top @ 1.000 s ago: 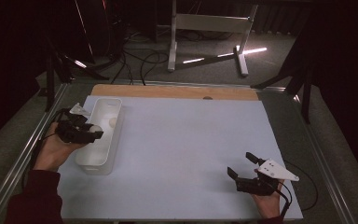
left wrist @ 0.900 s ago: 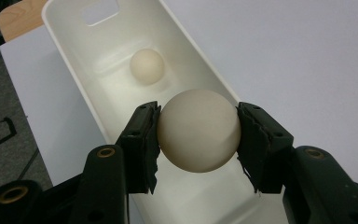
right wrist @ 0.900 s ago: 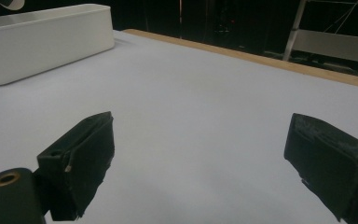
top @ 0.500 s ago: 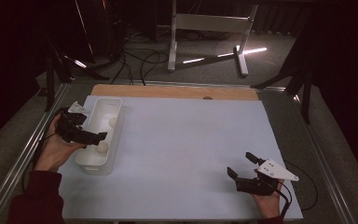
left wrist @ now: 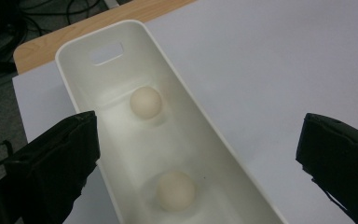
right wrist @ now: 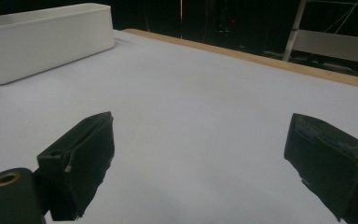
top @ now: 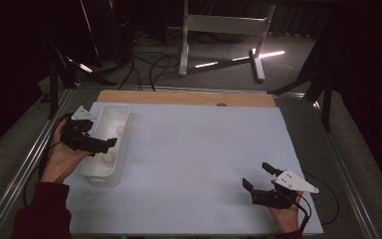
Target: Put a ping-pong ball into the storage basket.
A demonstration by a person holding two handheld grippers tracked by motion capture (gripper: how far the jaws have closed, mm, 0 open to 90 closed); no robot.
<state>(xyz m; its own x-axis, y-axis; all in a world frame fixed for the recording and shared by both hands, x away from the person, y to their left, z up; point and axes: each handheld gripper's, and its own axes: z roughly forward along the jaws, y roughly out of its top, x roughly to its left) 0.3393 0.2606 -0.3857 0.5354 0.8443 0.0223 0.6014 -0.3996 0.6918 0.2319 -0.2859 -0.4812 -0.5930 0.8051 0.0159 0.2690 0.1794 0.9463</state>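
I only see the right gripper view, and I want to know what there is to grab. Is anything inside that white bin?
Observer: Yes. The white bin holds two pale balls, the far ball and the near ball, lying apart.
Operator: Where are the other tongs?
Observer: The left tongs hover over the bin, close to the near ball.
Operator: Are they holding a ball?
Observer: No. Their jaws have just been opening and stand wide, with nothing gripped between them.
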